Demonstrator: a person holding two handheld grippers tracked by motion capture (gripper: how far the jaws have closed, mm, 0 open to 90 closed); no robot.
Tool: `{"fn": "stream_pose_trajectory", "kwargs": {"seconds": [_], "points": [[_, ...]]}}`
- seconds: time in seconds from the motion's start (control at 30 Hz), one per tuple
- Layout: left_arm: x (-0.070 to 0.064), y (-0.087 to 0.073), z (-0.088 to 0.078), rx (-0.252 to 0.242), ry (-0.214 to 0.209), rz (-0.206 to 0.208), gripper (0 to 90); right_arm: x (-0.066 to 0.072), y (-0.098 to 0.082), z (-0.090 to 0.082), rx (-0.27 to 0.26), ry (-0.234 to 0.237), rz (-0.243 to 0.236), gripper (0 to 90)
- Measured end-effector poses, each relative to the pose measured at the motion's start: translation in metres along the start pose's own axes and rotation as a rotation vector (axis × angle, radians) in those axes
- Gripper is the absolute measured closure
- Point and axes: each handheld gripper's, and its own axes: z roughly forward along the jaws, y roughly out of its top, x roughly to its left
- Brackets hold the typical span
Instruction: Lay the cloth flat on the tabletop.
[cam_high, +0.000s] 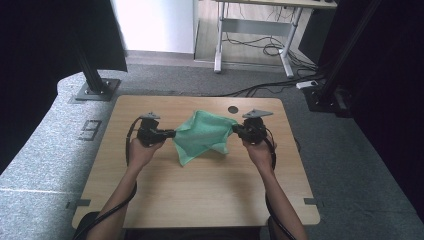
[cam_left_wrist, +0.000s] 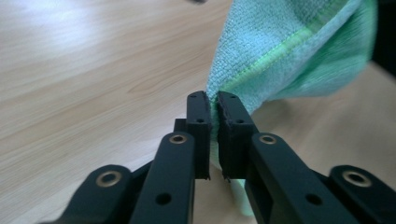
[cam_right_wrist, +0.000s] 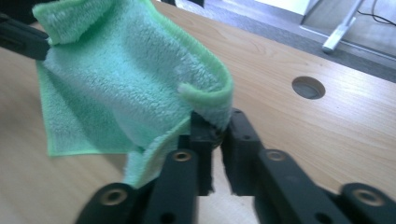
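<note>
Cloth: green microfibre cloth (cam_high: 202, 136), soft, light, limp; hangs between both tools above the surface (cam_high: 200, 200).
Left tool (cam_left_wrist: 212, 100): clamped on one hemmed corner.
Right tool (cam_right_wrist: 219, 123): pinching the opposite corner.
Best hold: hems.

From my remote seat, the one marking I can read is on the grey floor mat (cam_high: 50, 135) to the left of the desk (cam_high: 200, 190) in the high view: a dark blocky character (cam_high: 89, 130) that looks like a 9 or a mirrored E, and I cannot tell which. I see no readable print, label or brand on anything else in the three views.
</note>
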Motion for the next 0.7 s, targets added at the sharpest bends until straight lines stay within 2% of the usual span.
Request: {"fn": "stream_pose_trajectory", "kwargs": {"seconds": [0.03, 0.07, 0.13, 0.23, 0.27, 0.3, 0.37, 0.4, 0.43, 0.5, 0.53, 0.63, 0.67, 0.7], "points": [[0.004, -0.003, 0.011, 0.021, 0.070, 0.010, 76.4, -0.002, -0.001, 0.008, 0.011, -0.021, -0.009, 70.0], [0.006, -0.004, 0.015, 0.030, 0.108, 0.012, 69.3, -0.004, -0.002, 0.014, 0.022, -0.037, -0.011, 63.7], [0.010, -0.007, 0.020, 0.023, 0.137, 0.001, 56.2, -0.009, -0.007, 0.027, 0.065, -0.057, -0.007, 57.8], [0.011, -0.010, 0.019, 0.015, 0.164, 0.014, 42.8, -0.014, -0.017, 0.034, 0.078, -0.050, 0.010, 53.2], [0.011, -0.010, 0.019, 0.015, 0.164, 0.014, 38.6, -0.014, -0.017, 0.034, 0.078, -0.050, 0.010, 53.2], [0.011, -0.011, 0.017, 0.011, 0.174, 0.018, 38.6, -0.014, -0.019, 0.033, 0.079, -0.044, 0.015, 52.4], [0.008, -0.015, 0.013, 0.004, 0.172, 0.019, 29.2, -0.014, -0.028, 0.027, 0.076, -0.012, 0.038, 51.8], [0.008, -0.015, 0.013, 0.004, 0.172, 0.019, 27.7, -0.013, -0.032, 0.025, 0.077, 0.001, 0.044, 51.8], [0.005, -0.020, 0.012, 0.000, 0.153, 0.018, 25.0, -0.011, -0.036, 0.023, 0.076, 0.014, 0.045, 51.9], [0.002, -0.024, 0.013, 0.007, 0.146, 0.022, 21.7, -0.009, -0.039, 0.021, 0.074, 0.026, 0.048, 52.6], [0.000, -0.027, 0.014, 0.017, 0.148, 0.026, 15.7, -0.002, -0.050, 0.019, 0.078, 0.072, 0.055, 53.9], [-0.006, -0.040, 0.022, 0.045, 0.155, 0.040, 14.4, 0.005, -0.059, 0.020, 0.092, 0.104, 0.048, 54.6], [-0.008, -0.046, 0.026, 0.058, 0.159, 0.043, 13.2, 0.013, -0.070, 0.022, 0.109, 0.144, 0.037, 55.9], [-0.009, -0.049, 0.029, 0.068, 0.163, 0.047, 12.5, 0.017, -0.075, 0.023, 0.112, 0.156, 0.033, 56.1]]}}
